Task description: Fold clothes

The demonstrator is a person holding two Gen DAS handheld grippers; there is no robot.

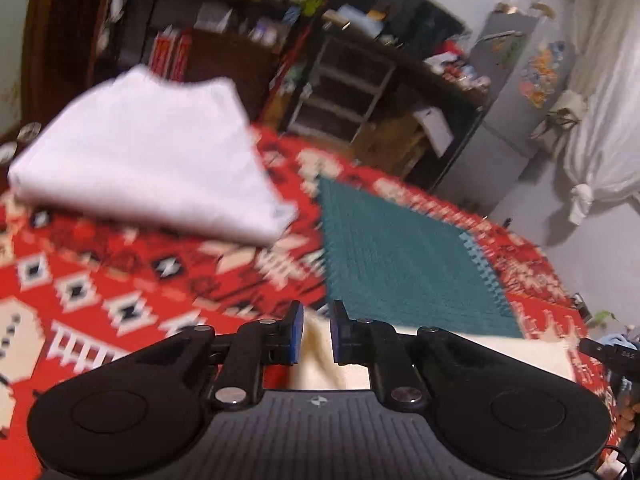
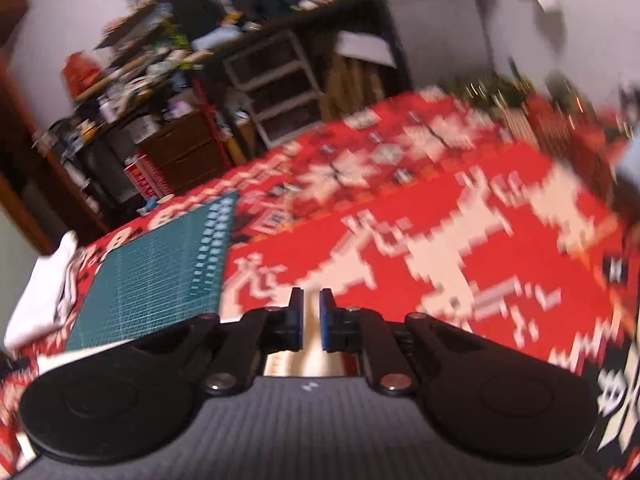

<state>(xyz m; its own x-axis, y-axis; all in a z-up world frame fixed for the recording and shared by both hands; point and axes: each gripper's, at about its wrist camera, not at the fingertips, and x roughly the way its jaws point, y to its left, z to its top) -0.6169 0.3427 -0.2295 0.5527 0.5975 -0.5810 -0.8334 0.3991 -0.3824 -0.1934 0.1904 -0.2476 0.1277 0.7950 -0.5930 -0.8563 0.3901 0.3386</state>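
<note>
Both claws hover low over a surface covered by a red cloth with a white and black geometric pattern (image 1: pixel 120 280). On the left claw (image 1: pixel 316 330) the blue-padded fingers (image 1: pixel 297 334) stand a little apart, with a narrow gap between them and nothing clamped; cream-coloured fabric (image 1: pixel 320 368) shows through the gap just beneath, but whether the pads touch it cannot be told. The right claw (image 2: pixel 311 322) has its jaws likewise slightly apart and bare of any cloth, with a strip of pale material visible below them.

A folded white garment (image 1: pixel 148 160) lies flat on the patterned cloth, ahead and to the left of the left claw, well apart from it. Just beside its right edge lies a teal cutting mat with a printed grid (image 1: pixel 396 256), directly ahead of the left claw. From the right wrist view the mat sits to the left, with the white garment beyond it at the far left edge.

Cluttered dark shelving (image 2: pixel 168 92) stands behind, against the wall. Both views are motion-blurred.
</note>
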